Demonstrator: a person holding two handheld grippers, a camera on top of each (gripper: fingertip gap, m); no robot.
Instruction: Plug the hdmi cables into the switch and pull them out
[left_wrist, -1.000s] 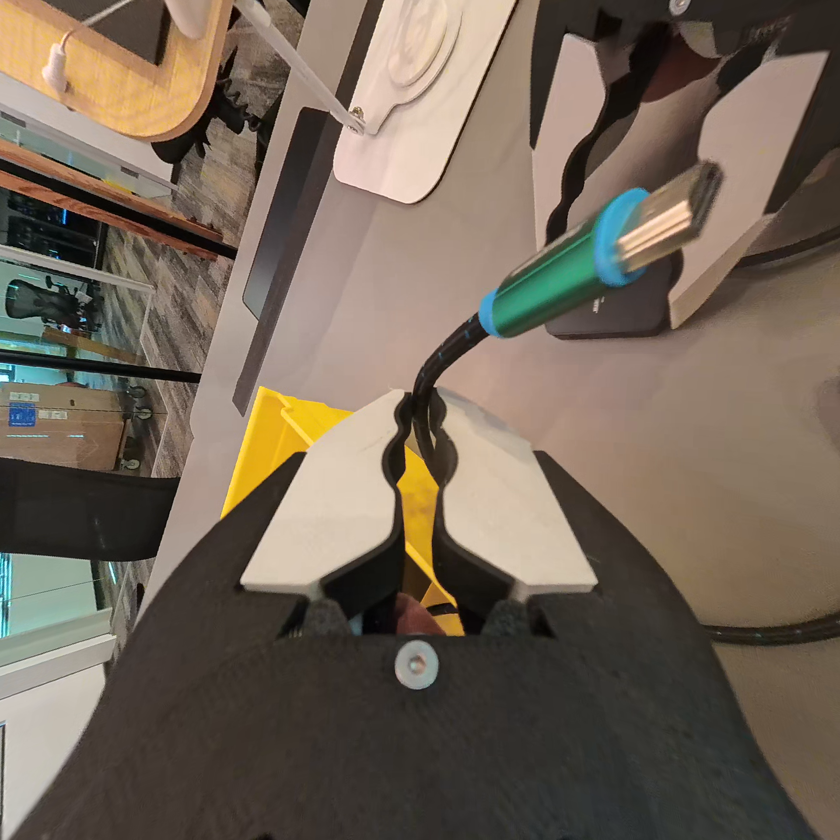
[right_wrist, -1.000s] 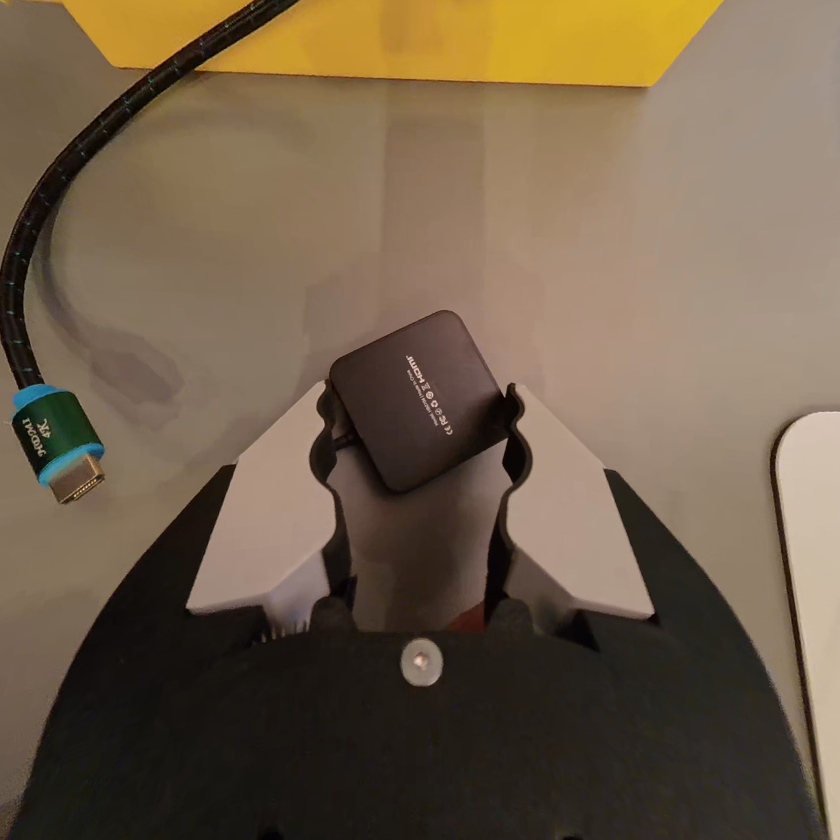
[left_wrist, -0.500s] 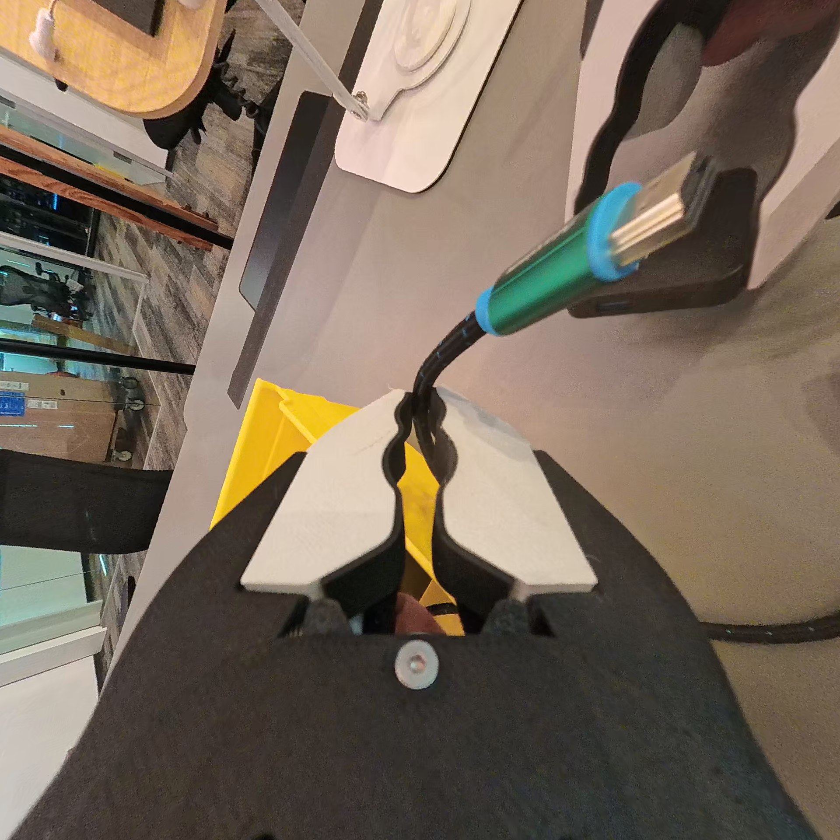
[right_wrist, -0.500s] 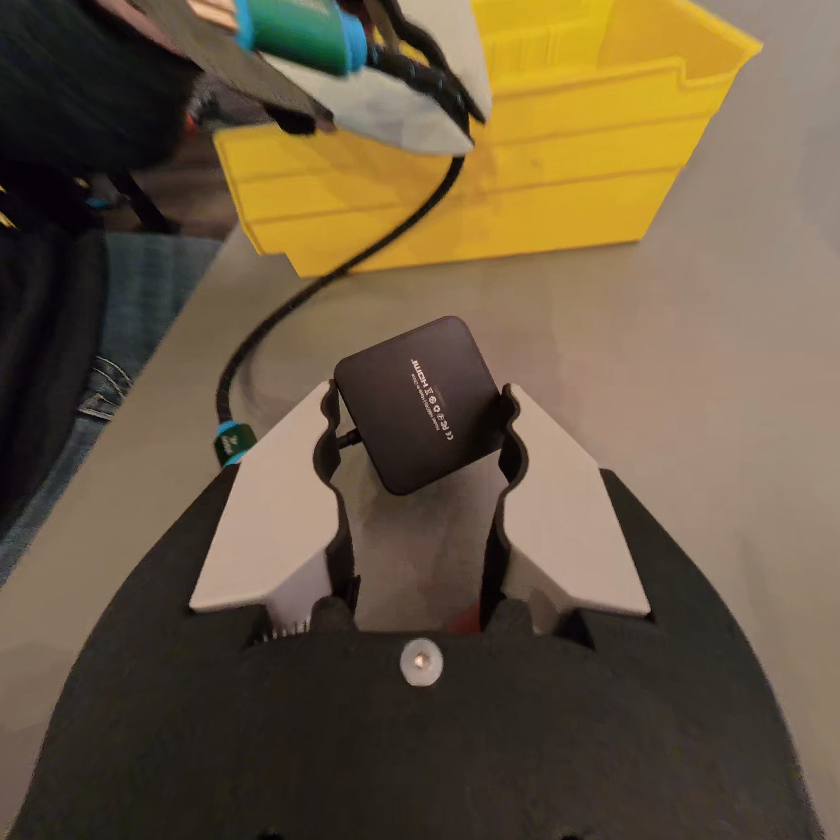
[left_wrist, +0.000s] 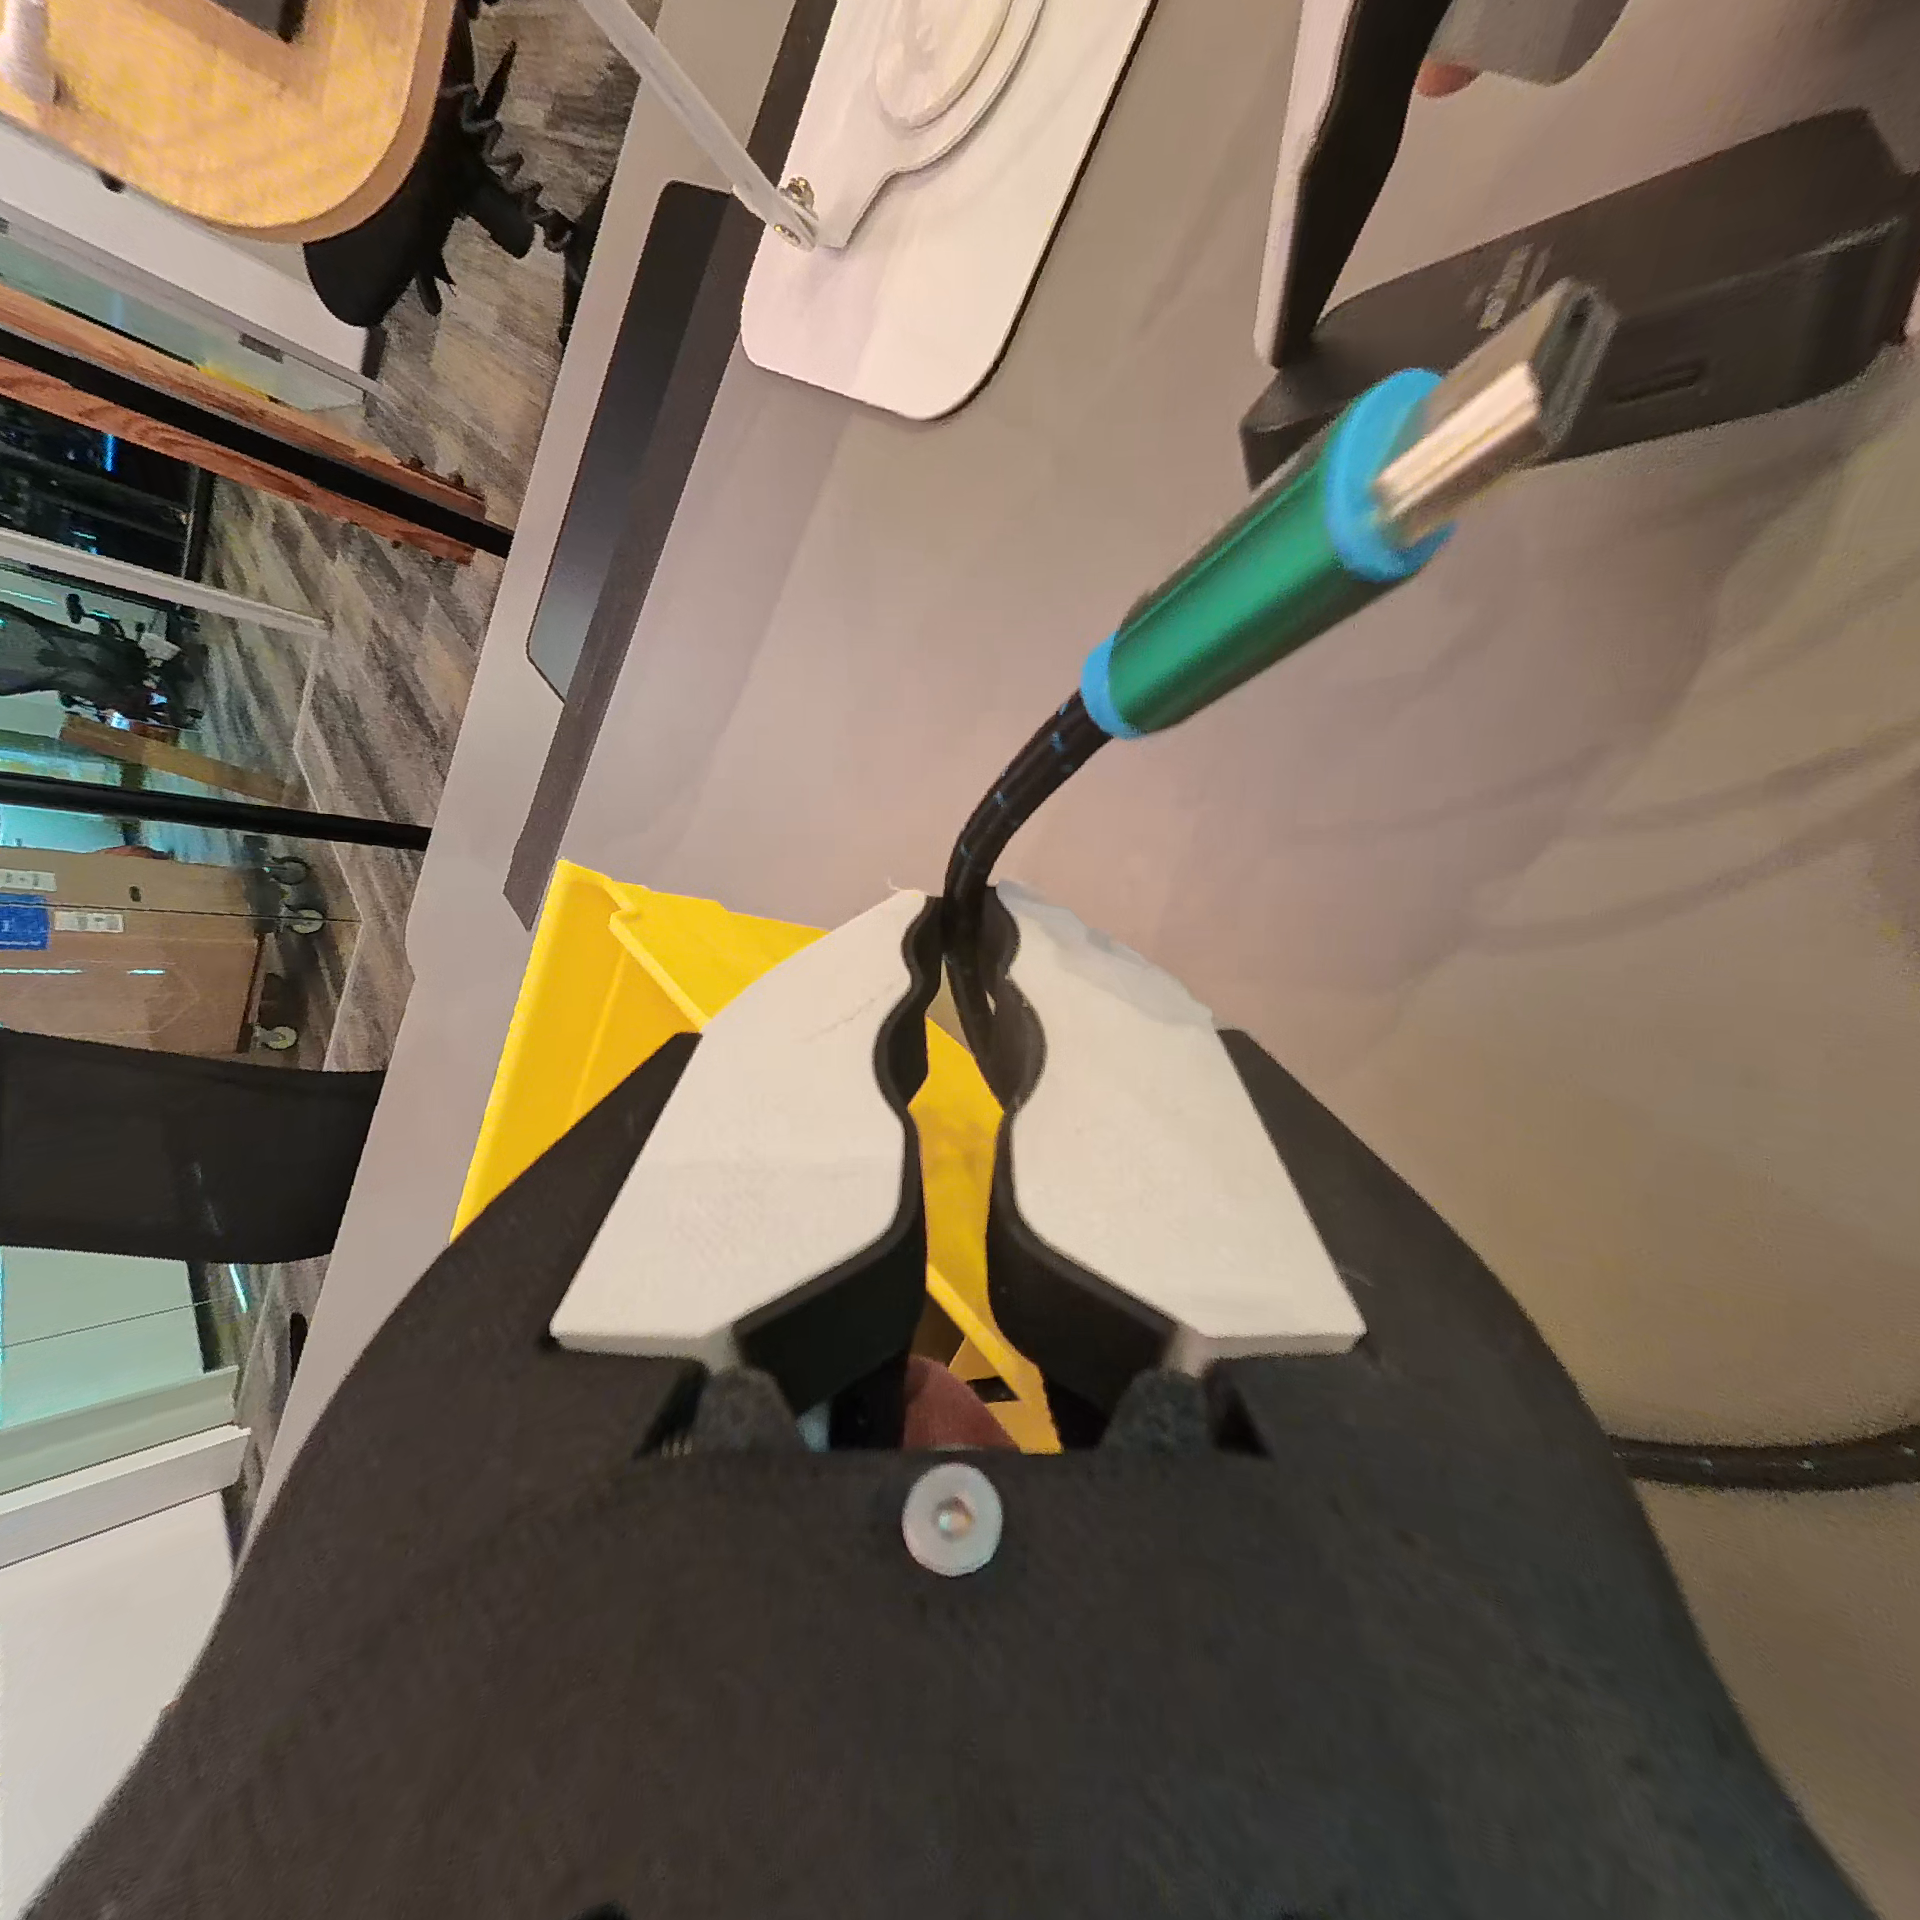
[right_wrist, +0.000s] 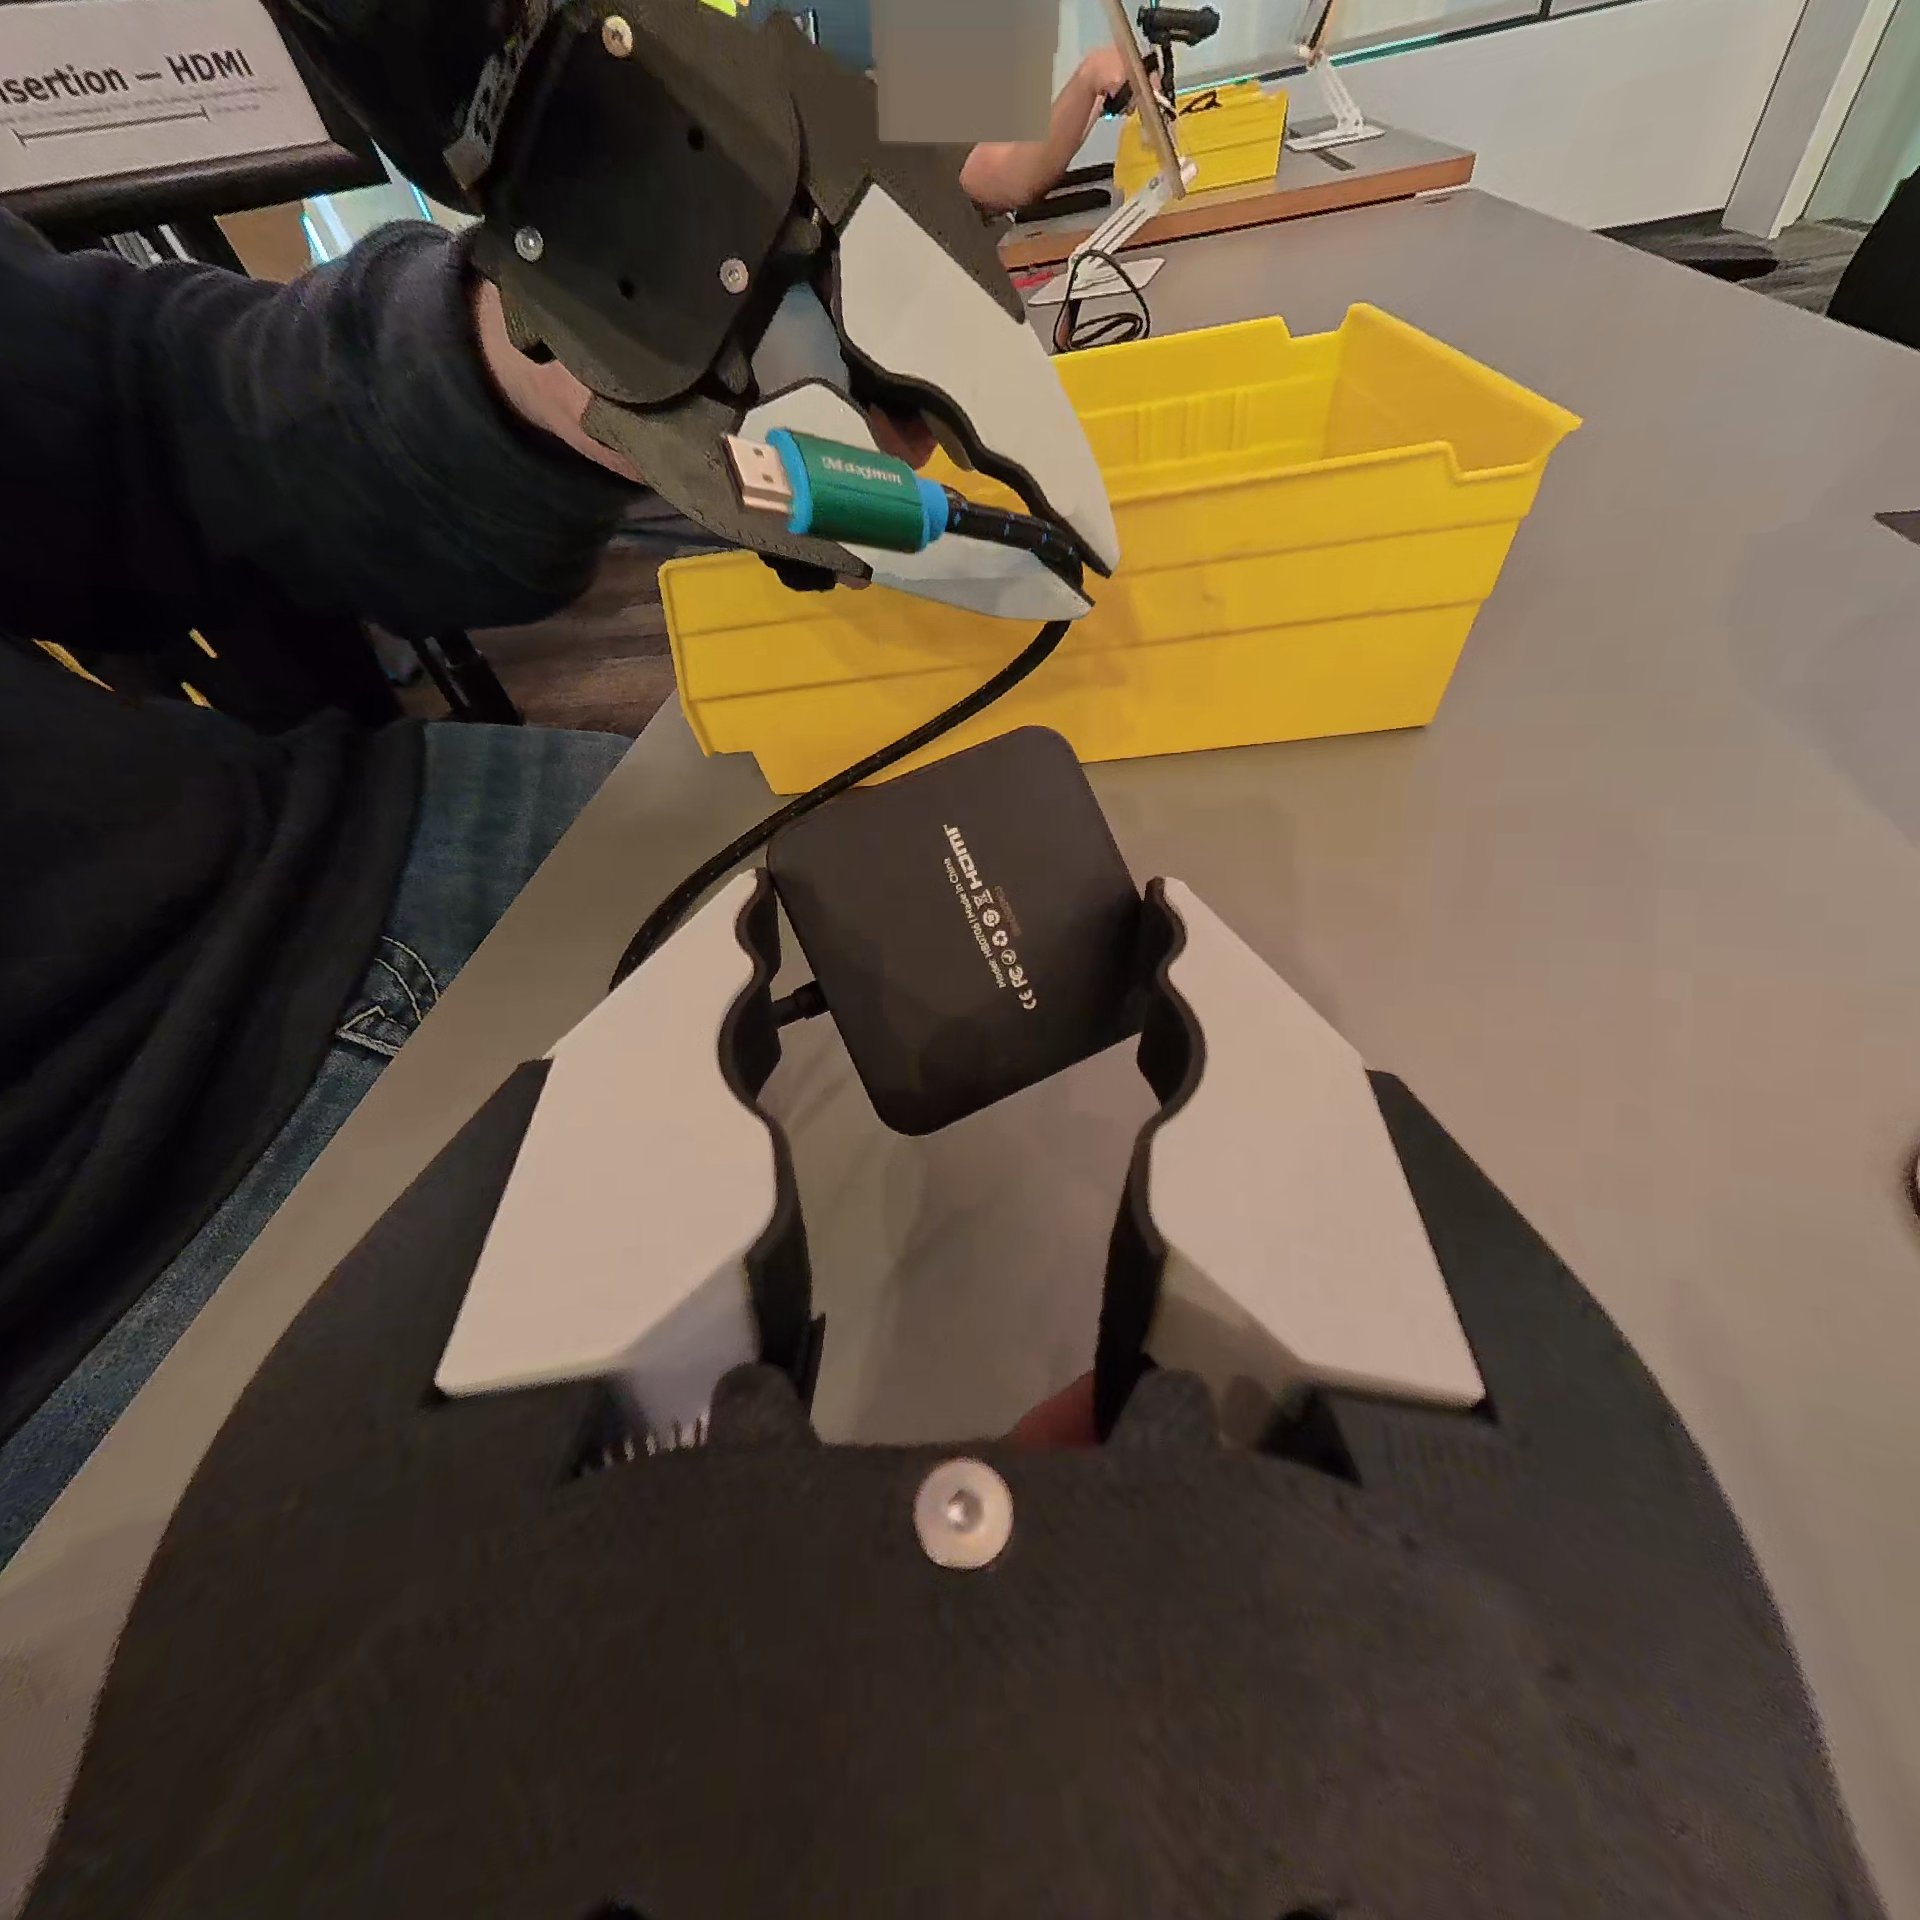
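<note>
My left gripper (left_wrist: 961, 920) is shut on a black braided HDMI cable (left_wrist: 997, 821) a little behind its green plug (left_wrist: 1236, 613) with blue rings. The plug's metal tip (left_wrist: 1486, 426) points up and to the right, just in front of a side face of the black switch (left_wrist: 1714, 281). My right gripper (right_wrist: 951, 935) is shut on the switch (right_wrist: 956, 925), a flat square box held by two corners above the grey table (right_wrist: 1455, 935). In the right wrist view the left gripper (right_wrist: 1081, 566) holds the plug (right_wrist: 842, 494) above and left of the switch.
A yellow bin (right_wrist: 1195, 603) stands on the table behind the switch. A white plate (left_wrist: 935, 208) lies farther along the table. The table's edge and a person's jeans (right_wrist: 447, 831) are at the left. The cable (right_wrist: 862, 769) trails down to the table. Some 10 cm of space lies between my two pairs of fingers.
My right gripper has tilted up and lifted the switch towards the left gripper. The plug's tip now sits closer to the switch's side face.
</note>
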